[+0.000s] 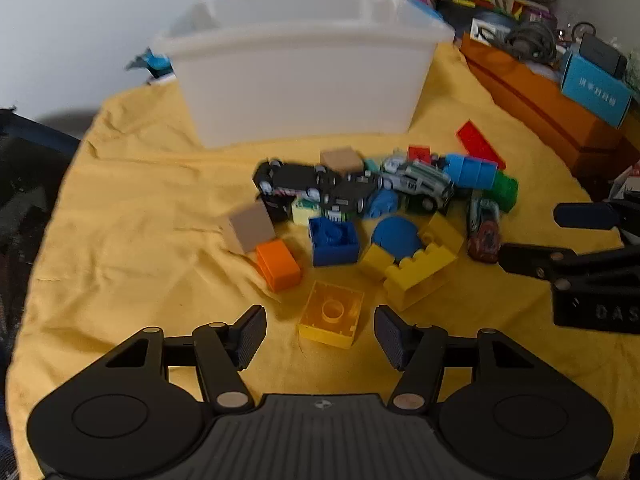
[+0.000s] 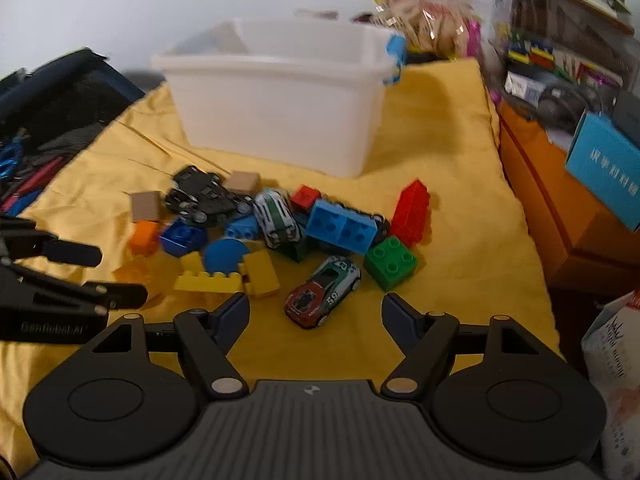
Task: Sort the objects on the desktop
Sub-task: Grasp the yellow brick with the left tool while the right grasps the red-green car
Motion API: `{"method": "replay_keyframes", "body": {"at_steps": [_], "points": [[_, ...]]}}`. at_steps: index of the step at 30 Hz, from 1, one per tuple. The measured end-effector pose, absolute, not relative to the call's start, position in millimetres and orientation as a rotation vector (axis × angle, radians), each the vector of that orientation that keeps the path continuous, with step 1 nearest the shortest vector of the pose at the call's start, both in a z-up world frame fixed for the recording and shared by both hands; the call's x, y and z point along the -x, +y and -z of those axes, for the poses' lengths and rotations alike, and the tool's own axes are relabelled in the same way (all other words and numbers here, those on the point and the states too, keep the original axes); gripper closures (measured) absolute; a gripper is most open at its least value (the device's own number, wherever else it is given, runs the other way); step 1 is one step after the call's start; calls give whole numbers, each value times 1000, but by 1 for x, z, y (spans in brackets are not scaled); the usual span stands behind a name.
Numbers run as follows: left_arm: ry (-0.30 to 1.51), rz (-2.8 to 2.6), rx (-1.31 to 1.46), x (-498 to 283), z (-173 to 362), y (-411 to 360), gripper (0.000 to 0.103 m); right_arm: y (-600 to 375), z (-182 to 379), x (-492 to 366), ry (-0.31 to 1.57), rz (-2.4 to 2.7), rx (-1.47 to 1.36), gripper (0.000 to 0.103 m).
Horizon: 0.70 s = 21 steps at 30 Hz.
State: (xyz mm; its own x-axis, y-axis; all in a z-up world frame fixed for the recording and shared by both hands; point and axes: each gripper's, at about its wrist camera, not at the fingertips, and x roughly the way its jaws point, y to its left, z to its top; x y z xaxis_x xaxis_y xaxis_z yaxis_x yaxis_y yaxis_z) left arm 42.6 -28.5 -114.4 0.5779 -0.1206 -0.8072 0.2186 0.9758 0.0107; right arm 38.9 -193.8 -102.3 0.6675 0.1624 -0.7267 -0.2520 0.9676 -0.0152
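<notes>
Evidently little is sorted yet: the whole heap of toys sits on the yellow cloth in front of the white bin, apart from it; the bin's inside is mostly out of sight, so cannot tell whether anything is in it.

Heap: black toy cars, a grey-green car, tan cubes, an orange brick, blue bricks, a blue disc, yellow bricks, a green brick, a red brick; most touching or overlapping.

Nearest items: a translucent yellow brick lies just ahead of the left gripper, jaws spread, nothing held; a red-and-green race car lies just ahead of the right gripper, jaws likewise spread and empty.

Judgement: task at or near its start; every visible piece remains to be picked up; these two look like the first candidates.
</notes>
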Motion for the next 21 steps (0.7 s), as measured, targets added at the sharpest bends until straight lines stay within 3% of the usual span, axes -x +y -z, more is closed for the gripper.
{"method": "replay_keyframes", "body": {"at_steps": [4,8,10,12,13,16,17,19,21], "points": [[938,264,-134,-46,128,-28,50,-188,115,-53,831,-158,96,37],[917,292,-145,-50,130,-29,50,-182,123,-62,848,-109,71,41],[917,305,-143,-53,129,-29,52,-179,127,-67,865,-84,71,48],[907,325,-158,-52,129,-32,65,-179,131,-71,890,-69,36,52],[900,334,-172,-51,129,-33,66,-179,131,-71,888,-61,28,52],[908,326,-158,-50,128,-30,62,-177,132,-71,886,-57,29,52],[913,310,-145,-50,128,-29,52,-177,131,-72,887,-57,27,52],[910,306,-142,-49,129,-29,51,-178,131,-71,886,-65,18,54],[895,327,-165,-46,129,-32,65,-181,130,-70,879,-77,2,62]]}}
